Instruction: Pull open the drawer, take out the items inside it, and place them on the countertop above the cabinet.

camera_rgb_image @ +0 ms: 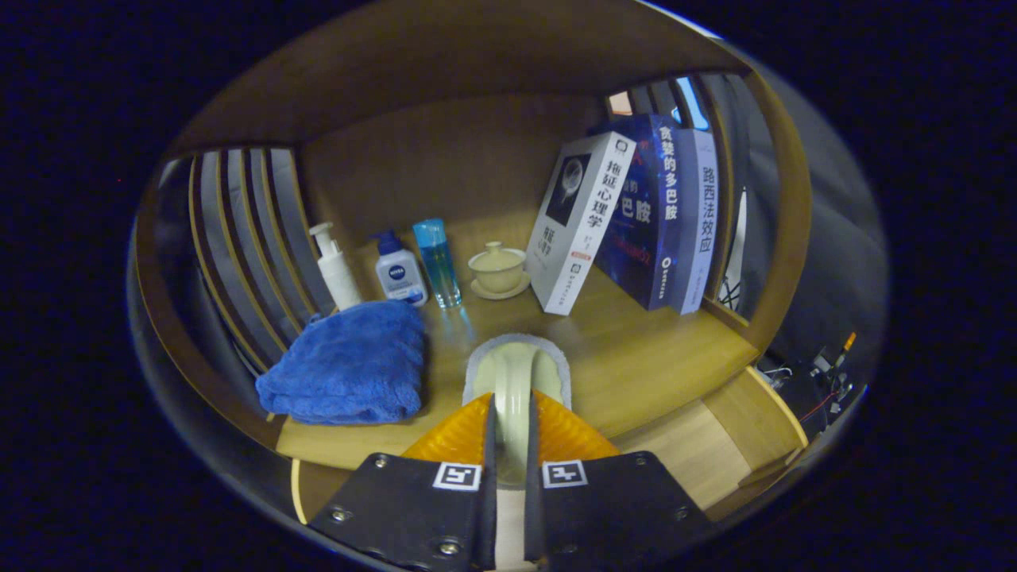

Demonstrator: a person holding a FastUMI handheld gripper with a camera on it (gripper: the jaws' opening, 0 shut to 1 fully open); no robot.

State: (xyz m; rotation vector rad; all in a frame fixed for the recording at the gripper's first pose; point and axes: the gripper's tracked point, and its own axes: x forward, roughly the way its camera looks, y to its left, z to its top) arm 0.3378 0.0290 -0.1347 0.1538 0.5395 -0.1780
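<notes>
Gripper [511, 413] pinches a pale green brush-like item [516, 373], possibly a scrubber, between its 2 fingers above the wooden countertop [651, 349], beside a folded blue towel [349, 365] and 3 bottles.

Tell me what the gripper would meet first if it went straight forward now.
The gripper, shut on a pale sponge-like item, points toward the lidded teacup on its saucer; probably that comes first, though depth is unclear.

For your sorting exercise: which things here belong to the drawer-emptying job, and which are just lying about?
Job:
gripper, fingers shut on a pale cup
countertop, where it goes

Lying about:
blue towel
pump bottle
small blue-capped bottle
clear blue bottle
lidded teacup
books
</notes>
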